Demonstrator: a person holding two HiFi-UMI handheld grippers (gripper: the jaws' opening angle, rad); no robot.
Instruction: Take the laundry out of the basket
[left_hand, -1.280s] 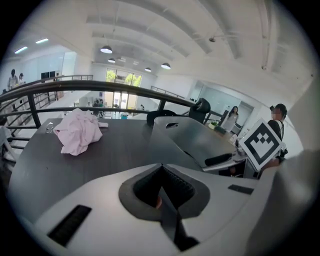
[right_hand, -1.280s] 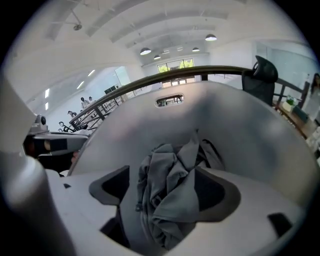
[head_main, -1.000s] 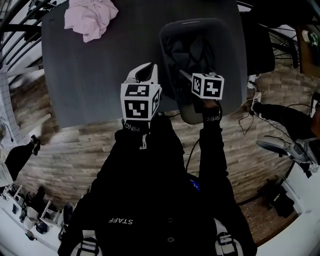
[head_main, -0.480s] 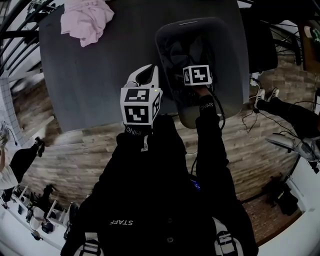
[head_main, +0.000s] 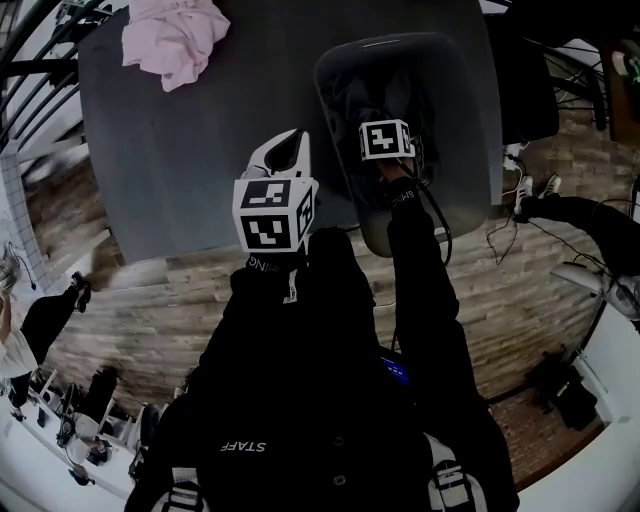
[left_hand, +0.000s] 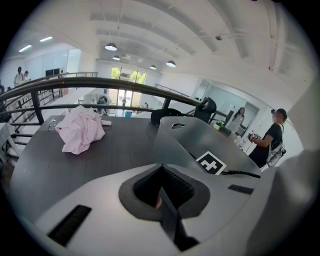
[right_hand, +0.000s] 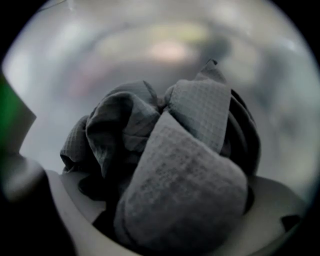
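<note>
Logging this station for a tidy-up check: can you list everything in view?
table: one, dark grey, under the rest
garment: one, pink, crumpled at the table's far left
basket: one, grey, on the table's right side
cloth: one bundle, grey, inside the basket
railing: one, dark, beyond the table
bystanders: at least two, dark clothes, beyond the basket
left gripper: one, white, jaws together, empty, above the table beside the basket
right gripper: one, down in the basket, jaws wide apart around the cloth

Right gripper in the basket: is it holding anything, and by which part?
Nothing gripped yet. The right gripper stands wide open in the basket, with a bunched fold of the grey cloth between its jaws.
</note>
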